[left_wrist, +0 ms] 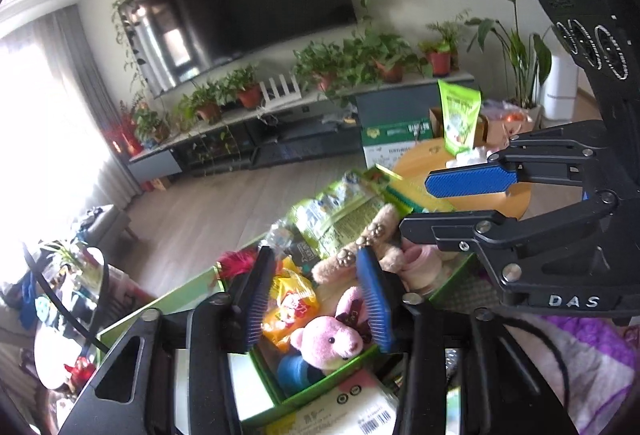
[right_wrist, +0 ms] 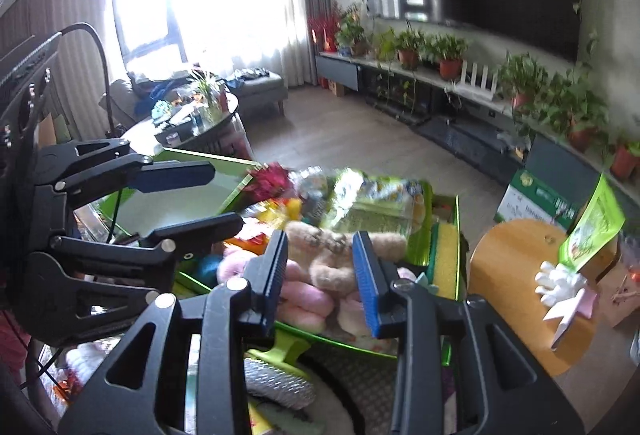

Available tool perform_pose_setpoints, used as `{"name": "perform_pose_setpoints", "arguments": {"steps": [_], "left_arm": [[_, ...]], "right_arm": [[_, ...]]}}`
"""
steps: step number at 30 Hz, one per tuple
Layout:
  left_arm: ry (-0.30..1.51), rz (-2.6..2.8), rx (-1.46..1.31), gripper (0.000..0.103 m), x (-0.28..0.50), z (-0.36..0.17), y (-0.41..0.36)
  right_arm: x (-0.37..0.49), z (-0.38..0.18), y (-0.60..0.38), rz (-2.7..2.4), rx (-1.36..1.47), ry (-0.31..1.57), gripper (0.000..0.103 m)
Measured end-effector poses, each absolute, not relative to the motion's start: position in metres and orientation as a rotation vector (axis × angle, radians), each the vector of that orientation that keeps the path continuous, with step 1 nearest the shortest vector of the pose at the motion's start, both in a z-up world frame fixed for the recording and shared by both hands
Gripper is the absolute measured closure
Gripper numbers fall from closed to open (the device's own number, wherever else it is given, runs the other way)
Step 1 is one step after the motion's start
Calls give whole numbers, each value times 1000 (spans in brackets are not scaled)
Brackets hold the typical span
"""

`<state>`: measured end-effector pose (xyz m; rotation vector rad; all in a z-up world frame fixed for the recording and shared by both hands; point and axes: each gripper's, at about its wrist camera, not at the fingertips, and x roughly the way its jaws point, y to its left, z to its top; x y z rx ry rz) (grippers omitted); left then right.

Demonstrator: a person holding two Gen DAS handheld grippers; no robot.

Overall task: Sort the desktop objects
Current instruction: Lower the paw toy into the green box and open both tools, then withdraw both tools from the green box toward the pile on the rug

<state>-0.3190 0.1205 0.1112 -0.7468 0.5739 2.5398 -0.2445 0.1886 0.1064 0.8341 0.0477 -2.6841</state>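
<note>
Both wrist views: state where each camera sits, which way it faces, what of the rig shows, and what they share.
Left wrist: on the left gripper, looking along its open fingers at the pink teddy in the green box; the right gripper shows at right.
Right wrist: on the right gripper, over the tan plush; the left gripper shows at left.
Shared: box, television, round wooden stool.

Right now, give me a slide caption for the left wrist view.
Open left gripper above a green box holding a pink plush bear.
</note>
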Motion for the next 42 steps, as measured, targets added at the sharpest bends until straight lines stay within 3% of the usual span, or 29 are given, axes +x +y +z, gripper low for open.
{"name": "perform_pose_setpoints", "arguments": {"steps": [2, 14, 27, 31, 34, 42], "left_arm": [[567, 2576, -702, 44, -307, 121, 116], [491, 2601, -670, 44, -249, 147, 92], [475, 2629, -652, 43, -186, 133, 68], [461, 2646, -626, 35, -167, 128, 57], [476, 2647, -619, 35, -156, 127, 52], [478, 2730, -535, 35, -143, 159, 38]], "right_arm": [[-232, 119, 186, -2695, 795, 57, 64], [-167, 153, 166, -2675, 741, 74, 60], [-109, 135, 139, -2583, 767, 65, 58], [-95, 131, 130, -2562, 768, 75, 58], [-86, 129, 123, -2553, 766, 79, 58], [-69, 159, 118, -2570, 694, 66, 55]]}}
